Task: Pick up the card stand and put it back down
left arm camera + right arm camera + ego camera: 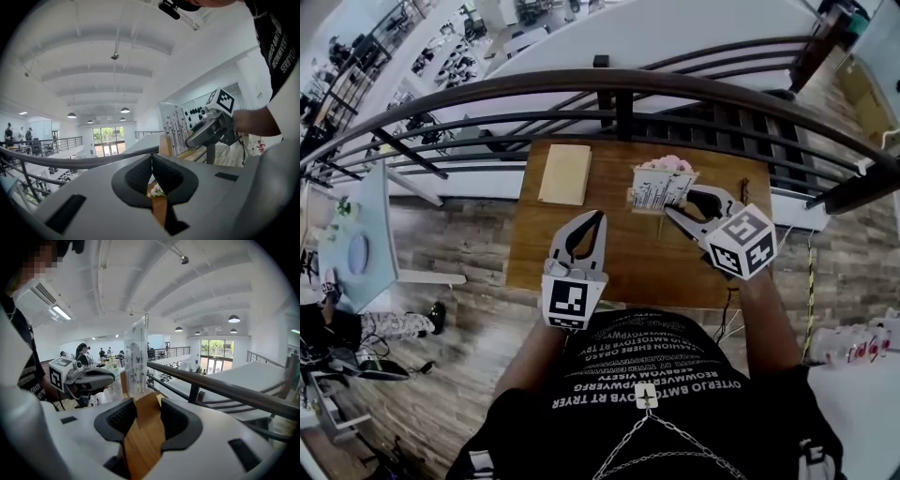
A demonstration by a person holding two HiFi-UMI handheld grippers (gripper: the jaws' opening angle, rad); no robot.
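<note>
**Wooden base clamped: card stand held in the right gripper**

The grip is shown plainly in the right gripper view. The stand's base is pinched between the two dark pads, one on each side. The clear panel, printed with butterflies, is carried upright above the jaws.

From the head view, the stand is seen over the far right part of the wooden table, right at the tips of the right gripper. That gripper is angled in from the right, with its marker cube nearest the person. Whether the base is touching the tabletop or clear of it cannot be told from up there. Pink and white flowers are spotted just behind the stand, close to the table's far edge.

Over on the other side, the left gripper is carried empty. Its jaws are brought together, tips touching, with nothing caught between them. It is held over the near middle of the table, apart from the stand. In the left gripper view, a strip of table and a bit of the flowers can be glimpsed through the small gap lower down between the jaws.

A tan pad is laid flat on the far left part of the table, touched by neither gripper. A dark railing is seen curving past beyond the table's far edge.
</note>
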